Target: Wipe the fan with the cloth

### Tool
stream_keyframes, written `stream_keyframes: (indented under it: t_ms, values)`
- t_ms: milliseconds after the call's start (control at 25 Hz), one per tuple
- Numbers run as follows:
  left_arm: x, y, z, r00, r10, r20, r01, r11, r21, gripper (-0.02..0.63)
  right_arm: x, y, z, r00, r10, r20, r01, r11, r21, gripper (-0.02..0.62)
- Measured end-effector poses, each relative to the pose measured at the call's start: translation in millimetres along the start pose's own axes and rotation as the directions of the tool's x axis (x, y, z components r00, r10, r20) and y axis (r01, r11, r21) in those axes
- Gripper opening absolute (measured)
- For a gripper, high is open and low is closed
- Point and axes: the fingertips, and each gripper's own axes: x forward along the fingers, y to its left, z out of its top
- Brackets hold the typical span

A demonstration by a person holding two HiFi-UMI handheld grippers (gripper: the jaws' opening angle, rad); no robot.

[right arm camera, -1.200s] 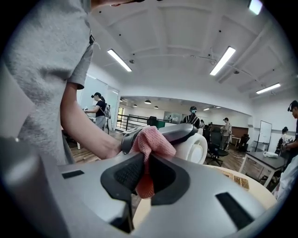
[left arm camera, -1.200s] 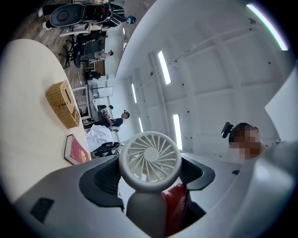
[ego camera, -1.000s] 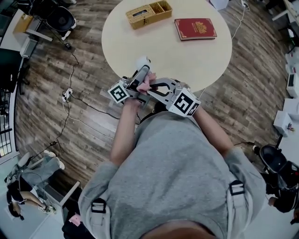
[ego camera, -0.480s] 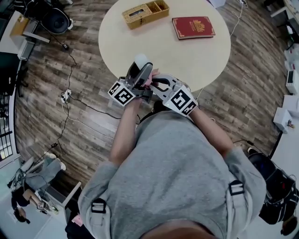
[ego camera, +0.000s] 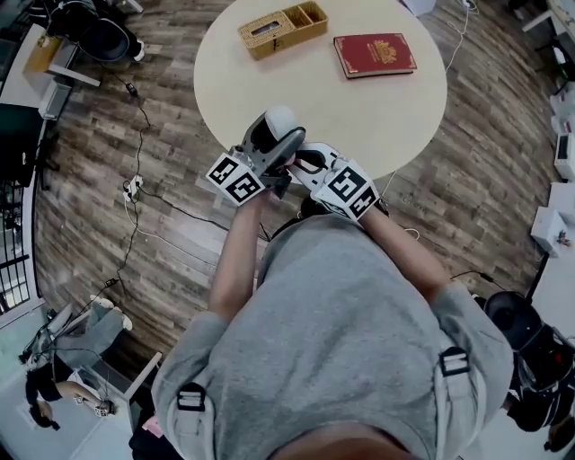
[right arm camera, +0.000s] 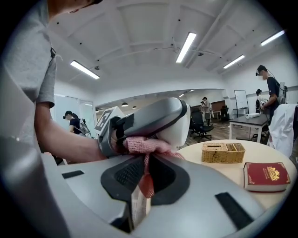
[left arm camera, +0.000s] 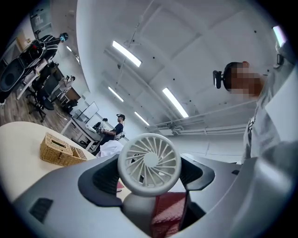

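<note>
Wood-plank flooring rings a round pale counter (ego camera: 359, 108). Over its near edge the small white fan (left arm camera: 149, 162) is held up, face toward the left gripper view. The left claw (left arm camera: 150, 179) is pinched on it just below the round grille, and the handle is hidden by the jaws. The pink cloth (right arm camera: 144, 146) is pinched in the right claw (right arm camera: 143, 179), its bunched end pressed against the fan's side. In the head view it is almost wholly hidden between the two claws. A wicker basket (ego camera: 286, 27) and a red book (ego camera: 375, 55) lie well apart on the counter's far side.
</note>
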Motion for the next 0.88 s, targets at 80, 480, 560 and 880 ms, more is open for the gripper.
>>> stream_keyframes:
  t_ms: [80, 480, 560, 880]
  values:
    - [-1.6, 1.4, 0.6, 1.0, 0.008, 0.003, -0.008, 1.0, 0.012, 0.381, 2.6, 0.1, -0.1, 1.0, -0.023, -0.012, 0.023, 1.0, -0.011, 0.035]
    - [-12.2, 20.8, 11.6, 0.994, 0.039, 0.105, -0.03, 0.996, -0.088, 0.382, -0.9, -32.9, 8.8, 0.976, -0.219, -0.018, 0.21, 0.953, -0.22, 0.037]
    - [-13.2, 21.8, 12.0, 0.994, 0.036, 0.106, -0.026, 0.995, -0.095, 0.382, -1.1, -35.5, 10.1, 0.973, -0.23, -0.01, 0.221, 0.946, -0.239, 0.037]
    - [-22.4, 14.5, 10.8, 0.993, -0.009, 0.116, 0.027, 0.988, -0.153, 0.382, -13.9, -59.8, 18.2, 0.955, -0.292, 0.049, 0.296, 0.945, -0.139, 0.038]
